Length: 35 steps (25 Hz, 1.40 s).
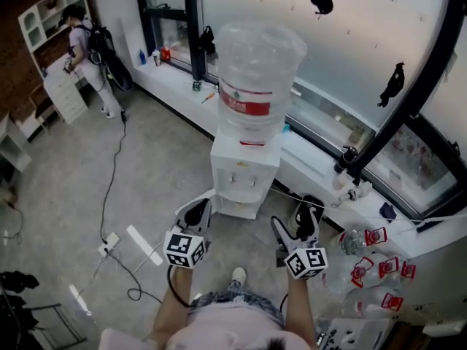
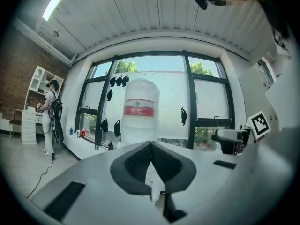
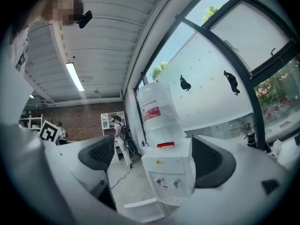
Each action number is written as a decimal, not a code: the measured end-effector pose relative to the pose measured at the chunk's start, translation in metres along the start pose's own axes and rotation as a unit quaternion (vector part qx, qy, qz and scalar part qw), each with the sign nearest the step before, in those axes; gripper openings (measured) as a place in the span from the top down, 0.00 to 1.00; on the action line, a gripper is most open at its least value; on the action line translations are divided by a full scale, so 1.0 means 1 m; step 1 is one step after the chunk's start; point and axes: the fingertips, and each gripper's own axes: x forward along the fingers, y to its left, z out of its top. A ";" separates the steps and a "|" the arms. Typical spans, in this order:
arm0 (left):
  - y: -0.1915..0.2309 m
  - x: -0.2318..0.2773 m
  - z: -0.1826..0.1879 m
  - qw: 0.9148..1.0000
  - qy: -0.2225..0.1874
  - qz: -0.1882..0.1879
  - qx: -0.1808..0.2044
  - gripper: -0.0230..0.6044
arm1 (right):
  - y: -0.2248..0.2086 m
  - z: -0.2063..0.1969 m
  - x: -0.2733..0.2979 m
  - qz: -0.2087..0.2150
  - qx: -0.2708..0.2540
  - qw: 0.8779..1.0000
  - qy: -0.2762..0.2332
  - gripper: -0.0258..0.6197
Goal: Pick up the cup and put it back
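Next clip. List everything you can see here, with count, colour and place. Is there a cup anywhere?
Water dispenser: one, white, on the floor by the window, ahead of both grippers.
Water bottle: one, clear with a red label, upside down on top of the dispenser.
Spare bottles: several, clear with red labels, lying at the lower right.
Black shapes: several, on the window glass.
Shelf unit: one, white, far left corner.
Bystander: one, standing by the shelf unit.
Power strip: one, white, on the floor, with a black cable.
Cup: none visible.
Left gripper: jaws together, empty.
Right gripper: jaws apart, empty.
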 end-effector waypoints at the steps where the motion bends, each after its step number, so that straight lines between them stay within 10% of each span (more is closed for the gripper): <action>1: 0.004 0.006 0.001 1.000 -0.001 0.004 0.000 0.92 | -0.004 -0.001 0.009 0.003 0.001 1.000 0.002 0.17; 35: 0.067 0.097 -0.024 0.999 0.035 -0.005 0.018 0.92 | -0.030 -0.041 0.123 0.014 0.004 0.999 0.039 0.17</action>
